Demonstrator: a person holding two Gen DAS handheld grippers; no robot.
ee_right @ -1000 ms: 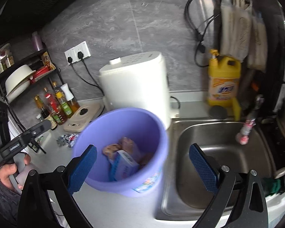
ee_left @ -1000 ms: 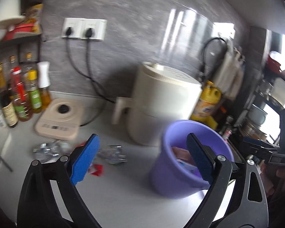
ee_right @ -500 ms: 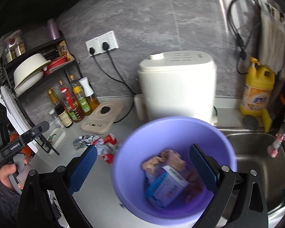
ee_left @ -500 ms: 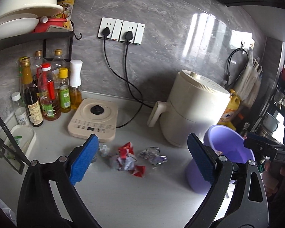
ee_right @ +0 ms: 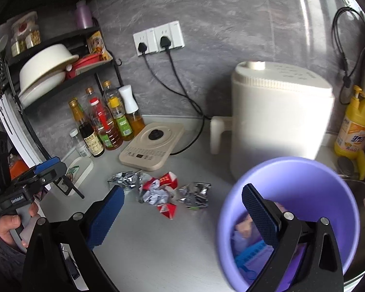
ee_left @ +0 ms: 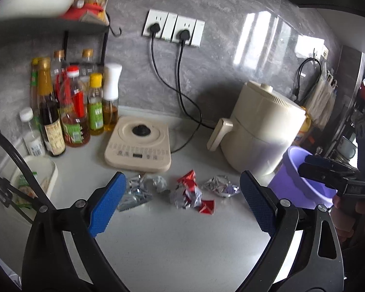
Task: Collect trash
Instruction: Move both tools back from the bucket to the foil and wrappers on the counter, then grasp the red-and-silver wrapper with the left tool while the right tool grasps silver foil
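Crumpled wrappers lie on the grey counter: a silver foil one (ee_left: 133, 191) at the left, a red-and-white one (ee_left: 189, 192) in the middle, a silver one (ee_left: 221, 186) at the right. They also show in the right wrist view (ee_right: 158, 191). A purple bucket (ee_left: 301, 185) (ee_right: 292, 177) stands to their right and holds trash, including a blue box (ee_right: 251, 255). My left gripper (ee_left: 180, 208) is open and empty just in front of the wrappers. My right gripper (ee_right: 185, 216) is open and empty, its right finger over the bucket's mouth.
A beige induction plate (ee_left: 138, 144) sits behind the wrappers, a cream air fryer (ee_left: 260, 126) beside the bucket. Sauce bottles (ee_left: 73, 112) stand under a shelf at the left. A white tray (ee_left: 40, 175) lies at the left edge. A yellow detergent bottle (ee_right: 357, 126) stands by the sink.
Both cameras have swung left. The wrappers have come to the middle of the left wrist view and the bucket has slid to the right edge. Both grippers have stayed open.
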